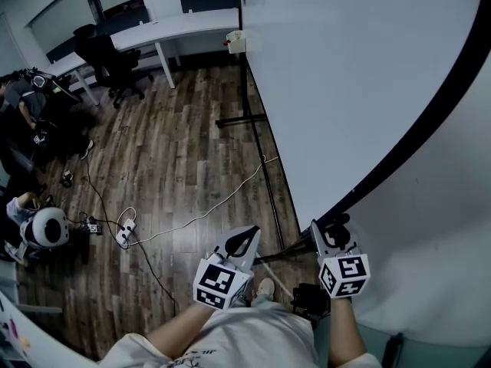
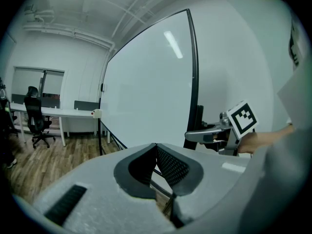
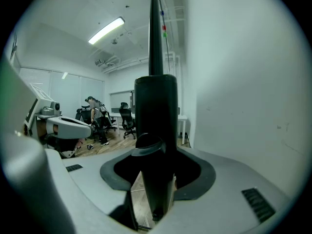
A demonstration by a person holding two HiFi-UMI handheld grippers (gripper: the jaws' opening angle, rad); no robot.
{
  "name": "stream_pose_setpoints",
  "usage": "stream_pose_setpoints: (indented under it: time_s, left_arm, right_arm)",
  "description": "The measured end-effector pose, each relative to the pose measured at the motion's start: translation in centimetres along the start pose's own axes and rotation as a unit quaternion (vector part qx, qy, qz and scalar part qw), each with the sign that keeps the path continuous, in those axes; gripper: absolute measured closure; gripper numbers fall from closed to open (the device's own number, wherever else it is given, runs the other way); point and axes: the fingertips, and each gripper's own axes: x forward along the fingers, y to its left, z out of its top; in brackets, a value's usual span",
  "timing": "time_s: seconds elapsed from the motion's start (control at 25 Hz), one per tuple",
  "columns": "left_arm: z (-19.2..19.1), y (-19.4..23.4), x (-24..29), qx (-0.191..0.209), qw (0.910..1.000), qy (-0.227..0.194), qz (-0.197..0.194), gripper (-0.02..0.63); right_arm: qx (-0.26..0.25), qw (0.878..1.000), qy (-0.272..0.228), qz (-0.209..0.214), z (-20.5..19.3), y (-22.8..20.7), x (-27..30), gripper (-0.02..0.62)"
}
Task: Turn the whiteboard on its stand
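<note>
Right gripper (image 1: 328, 234) clamped on the black frame (image 3: 156, 106) at lower right of my head view, whiteboard (image 1: 345, 75) filling the right side, my left gripper (image 1: 245, 240) just beside, jaws together and empty, wooden floor (image 1: 192, 144) below, desk (image 1: 176, 29) upper left.

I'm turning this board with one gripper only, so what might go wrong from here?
1. Only the right gripper clamps the whiteboard frame. The left gripper is shut and empty, so the frame may slip or twist in the jaws.
2. A white cable runs up to the stand's base bar. If the stand shifts, it could snag or drag the cable.
</note>
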Motion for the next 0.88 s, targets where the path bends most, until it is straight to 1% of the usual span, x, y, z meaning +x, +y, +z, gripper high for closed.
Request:
stream_pose_setpoints:
  time_s: [0.24,0.44,0.64,0.88]
  left_arm:
    - [-0.1,-0.5,0.5,0.007,0.9999,0.008,-0.008,0.595]
    - [0.1,-0.9,-0.1,0.006,0.9999,0.005,-0.012,0.595]
    - [-0.1,-0.6,-0.5,0.01,0.9999,0.007,-0.007,0.595]
    - [-0.4,-0.1,-0.7,0.008,0.9999,0.01,-0.003,0.595]
  right_arm:
    - [0.0,1.0,0.002,0.002,0.1,-0.2,-0.6,0.41]
    - [0.004,1.0,-0.011,-0.002,0.0,0.1,-1.4,0.41]
    - [-0.003,1.0,-0.016,-0.009,-0.2,-0.1,-1.4,0.41]
    - [0.017,1.0,-0.01,-0.021,-0.6,-0.2,-1.9,0.41]
